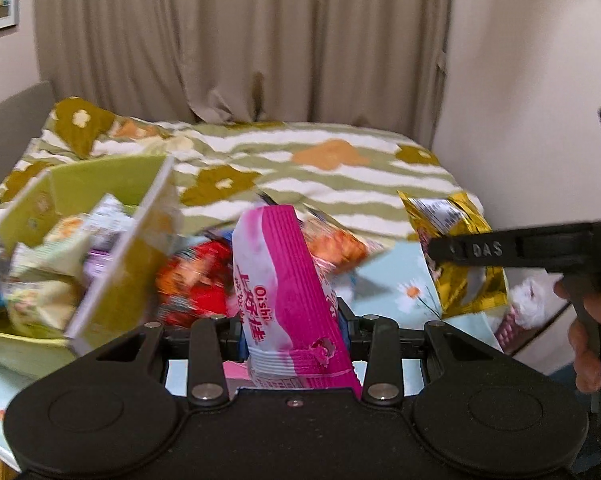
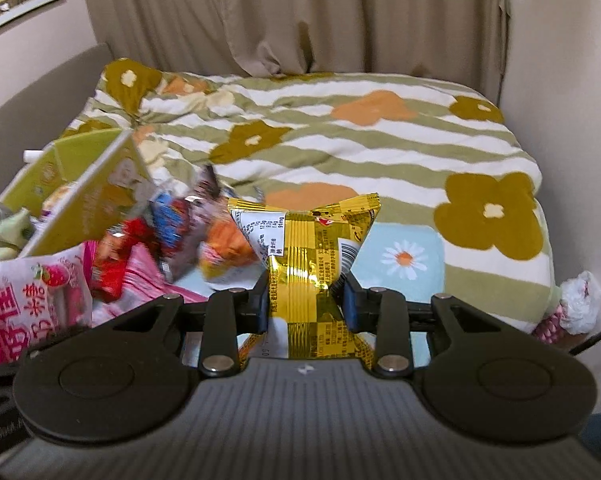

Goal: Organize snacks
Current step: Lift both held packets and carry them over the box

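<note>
Green box (image 1: 112, 216) — snack packets (image 1: 60, 264) inside

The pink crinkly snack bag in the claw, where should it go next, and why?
Probably over to the green cardboard box on the left. The left claw is shut on the pink foil snack bag, held above the pile, and that open box already holds other packets. The right claw grips a gold foil packet.

A box (image 2: 88, 196) of packets stands left of the snack heap (image 2: 172, 236), the bed (image 2: 340, 140) behind.
</note>
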A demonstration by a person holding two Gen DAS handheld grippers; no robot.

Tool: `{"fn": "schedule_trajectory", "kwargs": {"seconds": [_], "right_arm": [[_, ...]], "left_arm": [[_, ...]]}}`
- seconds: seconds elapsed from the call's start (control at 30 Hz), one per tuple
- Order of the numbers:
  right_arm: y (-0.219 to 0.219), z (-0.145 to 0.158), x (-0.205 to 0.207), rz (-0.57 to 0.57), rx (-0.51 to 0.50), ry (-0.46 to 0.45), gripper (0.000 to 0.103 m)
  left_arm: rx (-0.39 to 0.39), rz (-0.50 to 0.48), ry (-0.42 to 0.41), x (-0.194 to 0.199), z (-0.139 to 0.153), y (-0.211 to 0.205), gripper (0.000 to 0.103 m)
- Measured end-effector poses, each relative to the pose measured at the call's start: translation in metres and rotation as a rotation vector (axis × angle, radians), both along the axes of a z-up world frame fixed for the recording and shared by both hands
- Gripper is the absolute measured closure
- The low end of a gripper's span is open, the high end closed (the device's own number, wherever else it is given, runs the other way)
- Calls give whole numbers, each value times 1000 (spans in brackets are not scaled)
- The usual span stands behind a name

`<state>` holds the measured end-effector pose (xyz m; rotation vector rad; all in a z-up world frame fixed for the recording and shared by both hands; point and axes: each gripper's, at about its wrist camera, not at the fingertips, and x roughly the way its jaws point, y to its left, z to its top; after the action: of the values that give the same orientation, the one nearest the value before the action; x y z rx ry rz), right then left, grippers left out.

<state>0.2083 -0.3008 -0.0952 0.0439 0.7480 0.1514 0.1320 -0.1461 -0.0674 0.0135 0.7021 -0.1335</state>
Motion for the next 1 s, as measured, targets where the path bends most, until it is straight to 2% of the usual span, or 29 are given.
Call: {"fn": "schedule_trajectory", "kwargs": {"seconds": [0.3,0.57,0.8,1.0], "right_arm": [[66,41,5,136,45,-73,54],[147,74,27,181,82,-127,54],[223,90,56,169,90,-145,54],[276,86,86,109,81,-109,54]], "left_arm": [[-11,137,-99,-2,48,75,61],[9,152,-153,25,86,158,61],[4,123,-149,69,103,234,60],[-25,73,-76,124,91,286,60]]}}
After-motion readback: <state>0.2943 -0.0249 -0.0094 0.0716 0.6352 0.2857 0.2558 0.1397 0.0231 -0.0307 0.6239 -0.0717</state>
